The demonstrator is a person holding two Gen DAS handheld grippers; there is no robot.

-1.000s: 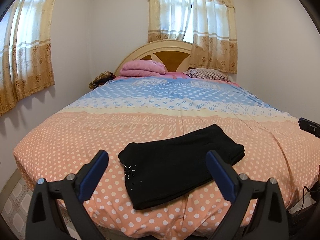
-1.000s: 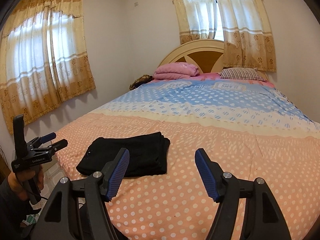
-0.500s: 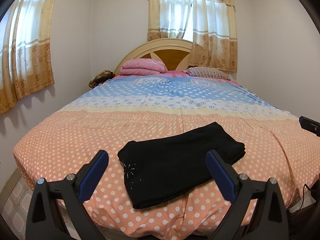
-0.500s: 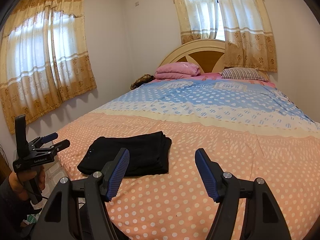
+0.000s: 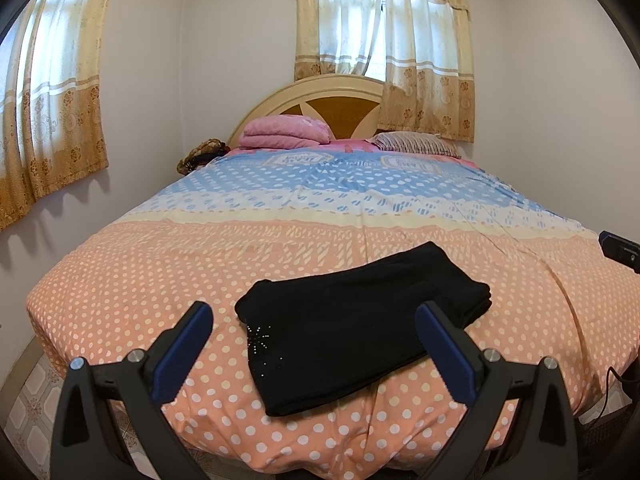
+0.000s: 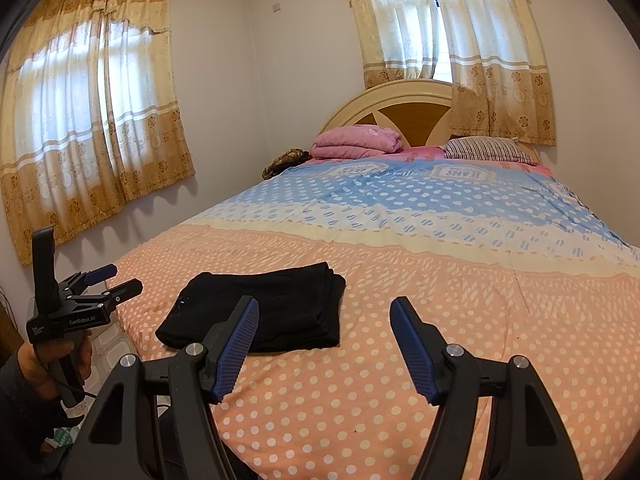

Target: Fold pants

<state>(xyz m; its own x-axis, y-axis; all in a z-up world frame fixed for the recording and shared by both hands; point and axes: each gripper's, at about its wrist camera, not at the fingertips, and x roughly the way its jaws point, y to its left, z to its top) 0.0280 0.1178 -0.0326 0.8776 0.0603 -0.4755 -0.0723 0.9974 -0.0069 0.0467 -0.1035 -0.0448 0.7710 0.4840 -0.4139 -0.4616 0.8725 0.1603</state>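
Lying flat on the bed [image 5: 120, 280] are the black pants [image 5: 352, 320], folded into a neat pile on the orange dotted cover near the foot end. The left tongs [image 5: 314, 344] stand wide with nothing in them; the pants sit past them at 12 o'clock. The right tongs [image 6: 324, 340] stand wide and empty too, with the pants at about 11 o'clock. A pink pillow [image 5: 284, 132] rests far off by the headboard.

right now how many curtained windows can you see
2: one window on the wall left of the bed, one window behind the headboard. Others may lie out of view.
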